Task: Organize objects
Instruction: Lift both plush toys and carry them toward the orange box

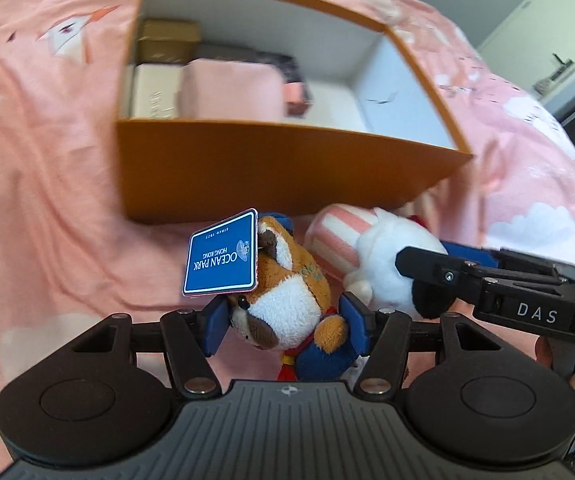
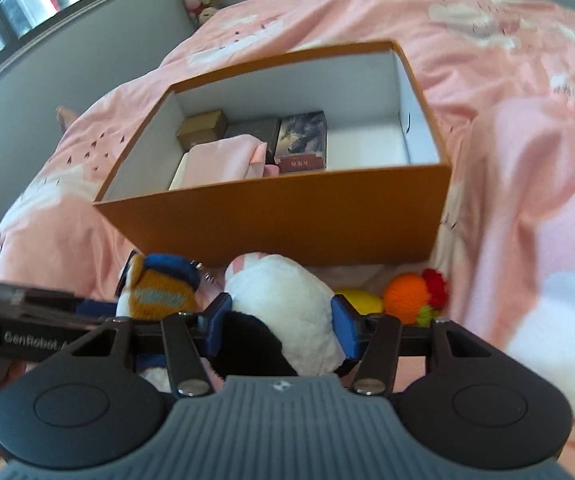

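Between the left tongs (image 1: 283,320) a brown plush toy (image 1: 287,300) with a blue tag (image 1: 221,258) is gripped; just beside it, a white plush toy (image 2: 283,308) is clamped in the right tongs (image 2: 281,326). Ahead of both, the orange box (image 2: 279,216) is seen on the bed (image 2: 527,160), partly filled. Judged mid-carry: both toys must be lifted over the near wall and released inside.

Showing soft, even daylight, glaring white through the window (image 2: 27,0) far upper left of the claw; smearing with motion blur ahead; bending strongly at edges.
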`<state>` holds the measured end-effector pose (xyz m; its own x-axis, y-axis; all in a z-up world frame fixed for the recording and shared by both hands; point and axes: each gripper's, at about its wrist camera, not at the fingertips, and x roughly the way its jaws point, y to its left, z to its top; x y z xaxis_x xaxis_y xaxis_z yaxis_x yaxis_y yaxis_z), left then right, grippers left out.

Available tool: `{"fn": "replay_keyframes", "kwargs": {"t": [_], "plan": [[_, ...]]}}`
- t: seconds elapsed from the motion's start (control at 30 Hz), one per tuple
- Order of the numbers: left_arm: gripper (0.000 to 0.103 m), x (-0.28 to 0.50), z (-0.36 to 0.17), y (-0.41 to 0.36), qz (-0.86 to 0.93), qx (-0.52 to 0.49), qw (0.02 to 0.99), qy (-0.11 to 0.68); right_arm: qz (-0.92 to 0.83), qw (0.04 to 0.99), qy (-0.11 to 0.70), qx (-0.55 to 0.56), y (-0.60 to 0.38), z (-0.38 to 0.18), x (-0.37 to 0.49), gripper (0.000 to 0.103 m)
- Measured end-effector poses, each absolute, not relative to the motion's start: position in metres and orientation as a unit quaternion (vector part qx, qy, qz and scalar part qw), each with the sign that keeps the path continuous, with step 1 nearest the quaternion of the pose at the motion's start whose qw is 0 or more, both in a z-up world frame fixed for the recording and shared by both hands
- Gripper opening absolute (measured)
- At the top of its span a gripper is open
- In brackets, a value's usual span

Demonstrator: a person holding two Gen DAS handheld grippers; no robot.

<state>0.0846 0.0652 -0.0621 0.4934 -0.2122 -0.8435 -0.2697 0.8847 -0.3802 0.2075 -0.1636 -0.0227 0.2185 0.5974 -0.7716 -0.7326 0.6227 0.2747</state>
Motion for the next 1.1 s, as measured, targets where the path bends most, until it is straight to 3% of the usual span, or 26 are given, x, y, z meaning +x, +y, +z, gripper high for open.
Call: {"fn": "replay_keyframes", "kwargs": {"t": [0.17,0.43,0.63,0.77,0.83,1.1], "plan": [[0.068,0.088,-0.083,0.075,0.023,-0.253,0.813,0.523,0.413,0.753,0.51,-0.047,-0.159,-0.053,0.216,0.058],[0.073,0.076,-0.09,0.084,0.039,-0.304,0.791,0.529,0.416,0.732,0.534,-0.075,-0.155,-0.053,0.212,0.062],[0.076,0.068,-0.094,0.085,0.033,-0.365,0.764,0.531,0.445,0.733,0.496,-0.14,-0.147,-0.028,0.21,0.065],[0.076,0.069,-0.095,0.08,0.036,-0.378,0.764,0.521,0.47,0.718,0.473,-0.199,-0.131,-0.018,0.205,0.061],[0.074,0.07,-0.094,0.078,0.04,-0.383,0.767,0.513,0.487,0.702,0.462,-0.237,-0.121,-0.018,0.199,0.056],[0.074,0.081,-0.102,0.074,0.046,-0.377,0.769,0.514,0.514,0.653,0.433,-0.349,-0.099,-0.036,0.177,0.056]]}}
